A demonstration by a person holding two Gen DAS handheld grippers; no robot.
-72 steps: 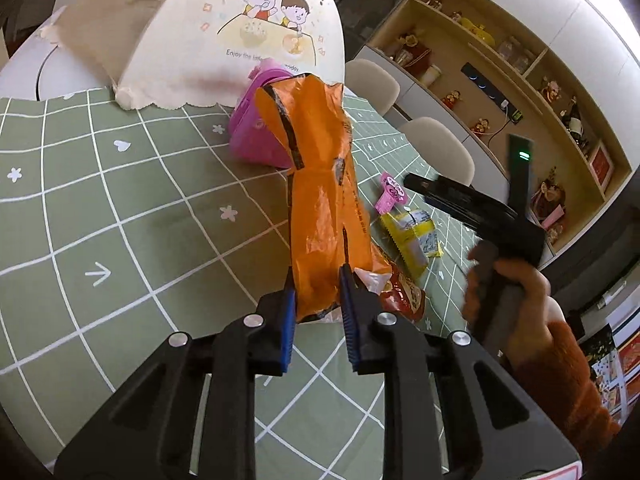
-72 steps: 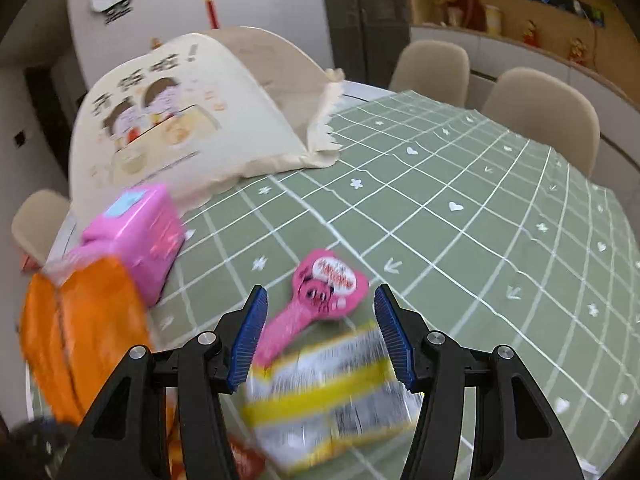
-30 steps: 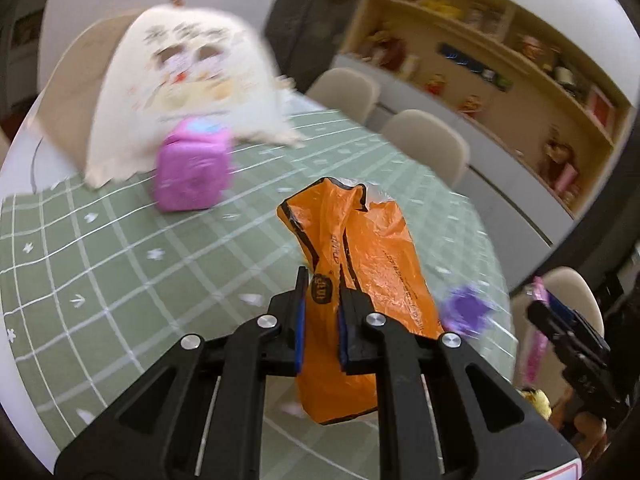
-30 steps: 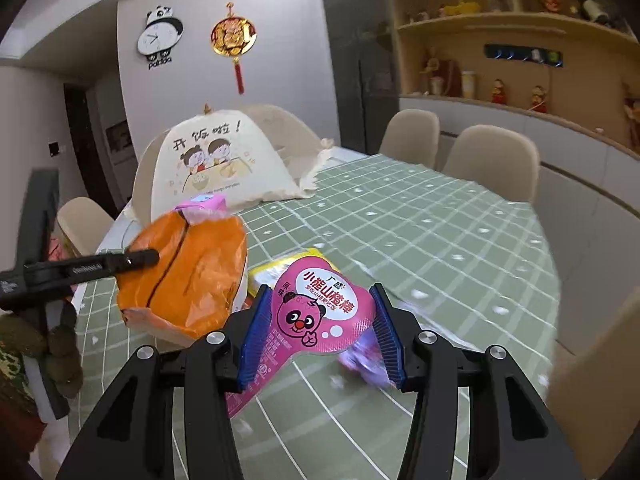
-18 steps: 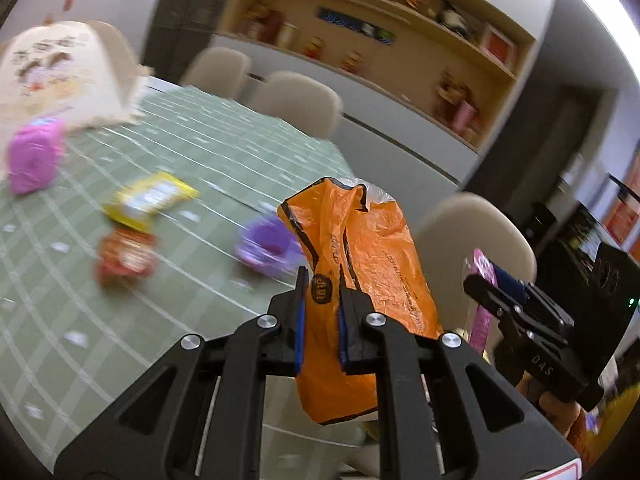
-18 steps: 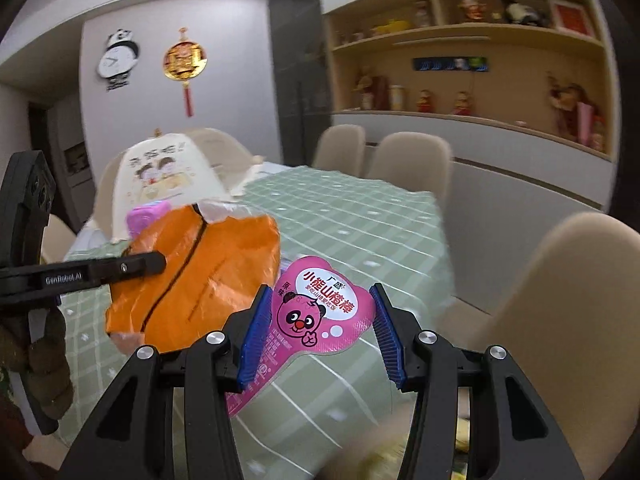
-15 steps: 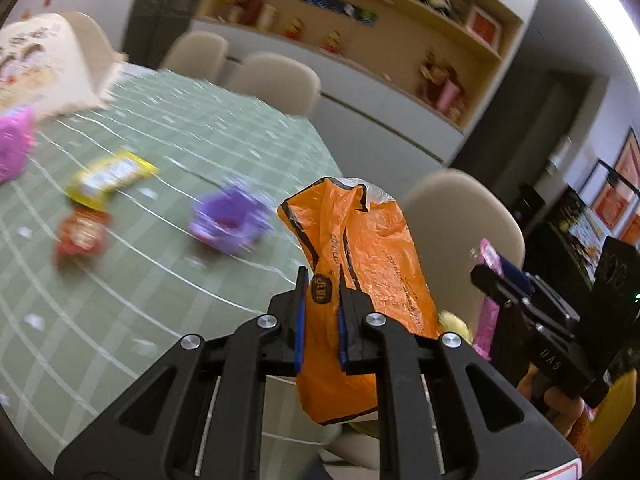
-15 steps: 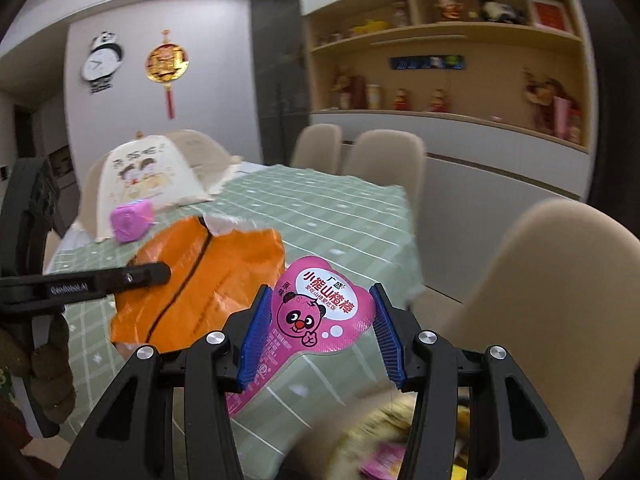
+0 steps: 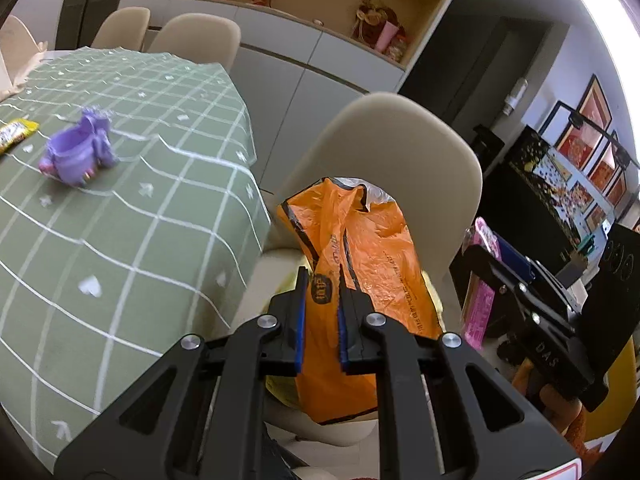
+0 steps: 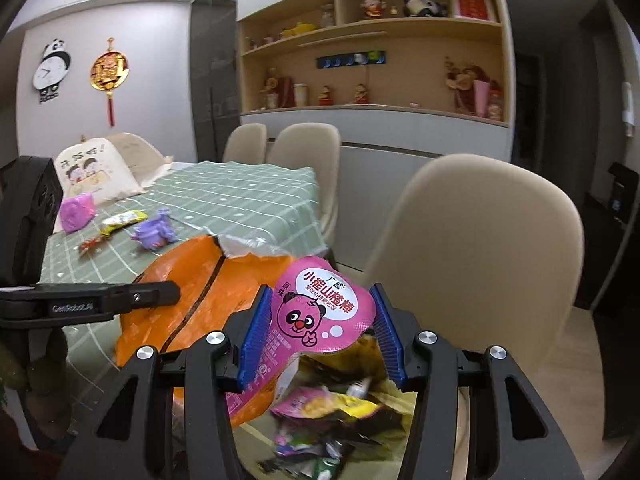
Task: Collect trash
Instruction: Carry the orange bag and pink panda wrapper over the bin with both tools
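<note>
My left gripper (image 9: 321, 320) is shut on an orange plastic wrapper (image 9: 360, 272) and holds it in the air over a beige chair seat beside the table. The wrapper also shows in the right wrist view (image 10: 192, 292). My right gripper (image 10: 320, 340) is shut on a pink panda snack packet (image 10: 320, 312), held above a pile of wrappers (image 10: 328, 412) on the chair seat. The packet shows at the right of the left wrist view (image 9: 478, 296). A purple wrapper (image 9: 78, 152), a yellow wrapper (image 10: 122, 220) and a red wrapper (image 10: 90, 245) lie on the green checked tablecloth (image 9: 120, 240).
A beige chair (image 9: 392, 152) stands right behind the held wrappers. More beige chairs (image 10: 304, 148) line the table's far side. A pink box (image 10: 76, 212) and a cream food cover (image 10: 96, 176) sit at the table's far end. Shelves with ornaments (image 10: 372, 40) fill the back wall.
Both grippers have swung away from the table to the chair at its end, each still holding its wrapper. The pile of wrappers on the seat has come into the right wrist view.
</note>
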